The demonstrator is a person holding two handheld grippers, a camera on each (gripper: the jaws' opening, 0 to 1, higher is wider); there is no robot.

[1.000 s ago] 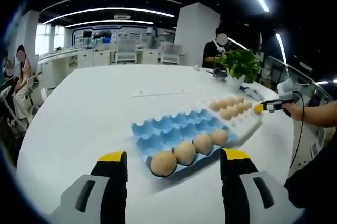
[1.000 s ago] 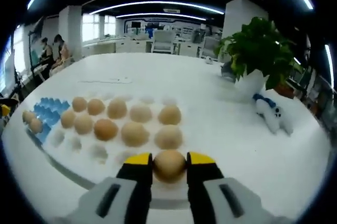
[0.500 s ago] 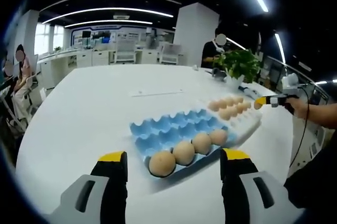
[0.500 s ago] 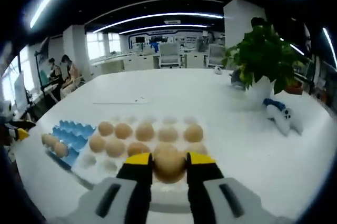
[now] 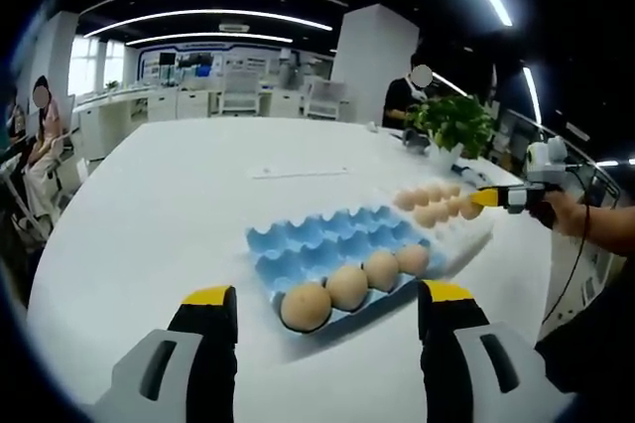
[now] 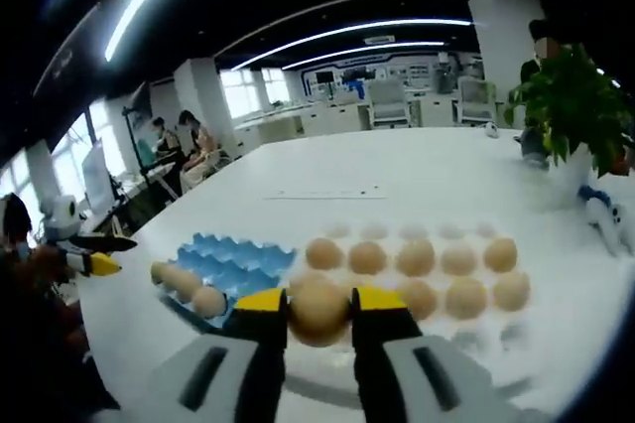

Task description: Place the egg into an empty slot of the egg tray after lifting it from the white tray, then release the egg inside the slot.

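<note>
Egg (image 6: 318, 310) sits pinched between the jaws of the right gripper (image 6: 318, 312), held in the air above the near edge of the white tray (image 6: 556, 329), with the blue egg tray (image 6: 233, 262) lying to the left in the right gripper view. The left gripper (image 5: 322, 306) hangs spread and holds nothing, its jaws framing the near end of the egg tray (image 5: 317, 244) in the left gripper view. The nearest row of the egg tray carries four eggs (image 5: 349, 286); the rows behind it appear empty. Main risk, as a judgement: the egg slips or cracks if the grip loosens or tightens during the carry, since a smooth rounded shell offers little purchase to flat pads. A second risk is lowering onto a filled cup or a ridge between cups, which would knock a seated egg or let the carried one roll. The loose eggs (image 6: 417, 259) on the white tray lie under the path, so a low sweep could strike them. A potted plant (image 6: 573, 105) and a small toy (image 6: 607, 222) stand to the far right, well apart from the route. The two trays touch or nearly touch; which cannot be told.
</note>
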